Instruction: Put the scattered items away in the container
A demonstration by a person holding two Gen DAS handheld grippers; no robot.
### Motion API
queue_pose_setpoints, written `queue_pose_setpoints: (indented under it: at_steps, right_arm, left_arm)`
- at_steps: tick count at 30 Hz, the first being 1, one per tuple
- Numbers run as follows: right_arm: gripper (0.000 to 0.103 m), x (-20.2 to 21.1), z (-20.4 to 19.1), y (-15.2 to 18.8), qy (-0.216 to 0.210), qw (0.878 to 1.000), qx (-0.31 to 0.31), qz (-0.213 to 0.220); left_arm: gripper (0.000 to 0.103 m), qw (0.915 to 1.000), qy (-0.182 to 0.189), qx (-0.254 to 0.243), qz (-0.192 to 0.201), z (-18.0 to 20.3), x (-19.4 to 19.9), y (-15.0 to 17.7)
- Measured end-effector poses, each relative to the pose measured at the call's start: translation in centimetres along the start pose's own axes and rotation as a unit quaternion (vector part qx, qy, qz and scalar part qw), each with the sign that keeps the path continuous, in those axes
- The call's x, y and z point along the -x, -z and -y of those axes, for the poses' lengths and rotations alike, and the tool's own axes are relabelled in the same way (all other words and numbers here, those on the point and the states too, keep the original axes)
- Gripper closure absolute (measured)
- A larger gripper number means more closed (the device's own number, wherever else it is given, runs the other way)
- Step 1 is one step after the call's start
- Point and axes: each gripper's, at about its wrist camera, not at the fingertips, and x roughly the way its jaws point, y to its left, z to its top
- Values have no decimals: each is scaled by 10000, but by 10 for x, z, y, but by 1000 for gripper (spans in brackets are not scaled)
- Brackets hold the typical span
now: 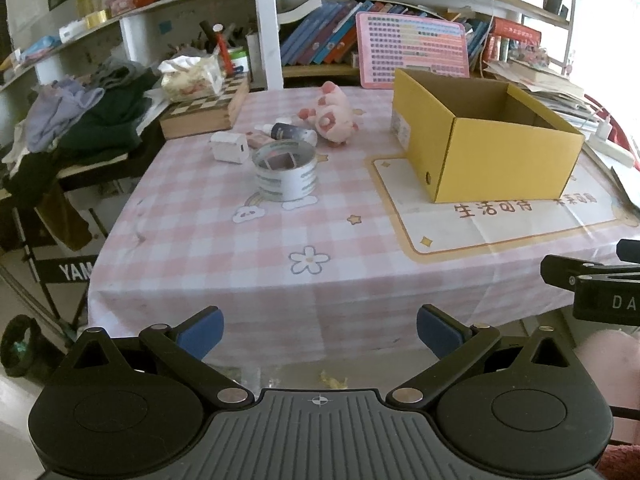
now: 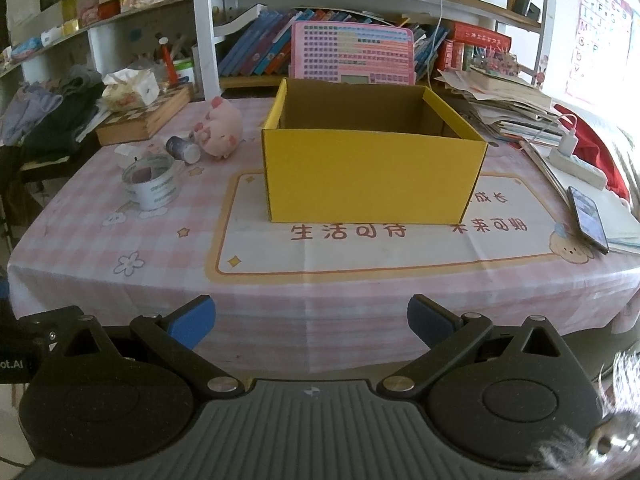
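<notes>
An open yellow cardboard box [image 1: 492,152] [image 2: 372,172] stands on the pink checked tablecloth, with nothing visible inside it. Left of it lie a pink plush pig [image 1: 334,114] [image 2: 220,128], a dark small bottle on its side [image 1: 290,132] [image 2: 183,149], a white charger block [image 1: 228,147] and a wide roll of tape [image 1: 286,172] [image 2: 151,185]. My left gripper [image 1: 320,332] is open before the table's front edge, far from the items. My right gripper [image 2: 311,320] is open too, facing the box from the front edge.
A chessboard box [image 1: 204,110] with a tissue pack sits at the back left. Clothes pile on a stand [image 1: 80,120] to the left. A phone [image 2: 588,218], power strip [image 2: 576,166] and paper stacks lie at the right. Bookshelves stand behind.
</notes>
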Motion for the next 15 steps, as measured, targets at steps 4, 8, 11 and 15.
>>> queue_pose_setpoints:
  at_steps: [4, 8, 11, 15]
  right_arm:
    - [0, 0, -5, -1, -78, 10000, 54, 15]
    - [0, 2, -12, -2, -217, 9996, 150, 21]
    - [0, 2, -18, -2, -243, 9994, 230, -1]
    - [0, 0, -20, -5, -220, 9995, 242, 1]
  left_arm:
    - [0, 10000, 19, -9, 19, -2, 0, 0]
    - [0, 10000, 21, 5, 40, -6, 0, 0]
    - [0, 10000, 24, 33, 39, -9, 0, 0]
    - [0, 10000, 3, 29, 44, -11, 0, -1]
